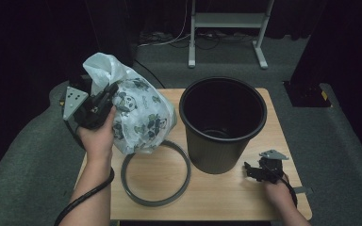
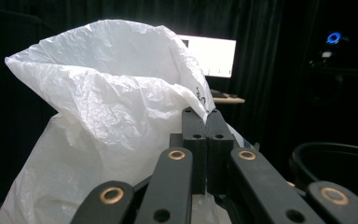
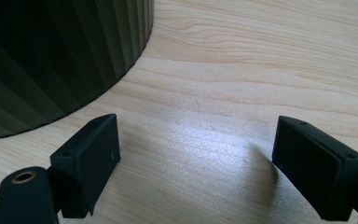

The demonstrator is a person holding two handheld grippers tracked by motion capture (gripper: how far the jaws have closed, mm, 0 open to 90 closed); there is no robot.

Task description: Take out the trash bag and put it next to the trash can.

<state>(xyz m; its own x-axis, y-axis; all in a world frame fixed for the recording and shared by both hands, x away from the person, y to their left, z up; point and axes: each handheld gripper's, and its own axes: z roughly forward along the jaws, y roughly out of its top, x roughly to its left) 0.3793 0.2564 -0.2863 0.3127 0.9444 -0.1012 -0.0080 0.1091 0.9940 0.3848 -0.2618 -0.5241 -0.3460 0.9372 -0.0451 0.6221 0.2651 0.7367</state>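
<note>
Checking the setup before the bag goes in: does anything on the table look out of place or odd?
Only the grey ring: it lies flat on the table, off the black bin. The panda-print bag hangs pinched in the left hand-held gripper, crumpled but untorn.

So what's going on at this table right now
A person is fitting out a bin. The left gripper is shut on a white panda-print plastic bag, held up off the left side of the wooden table. The black ribbed bin stands upright and empty, with no bag in it yet. A grey ring lies flat on the table beside it. The right gripper rests open on the table near the bin's base, holding nothing.
</note>
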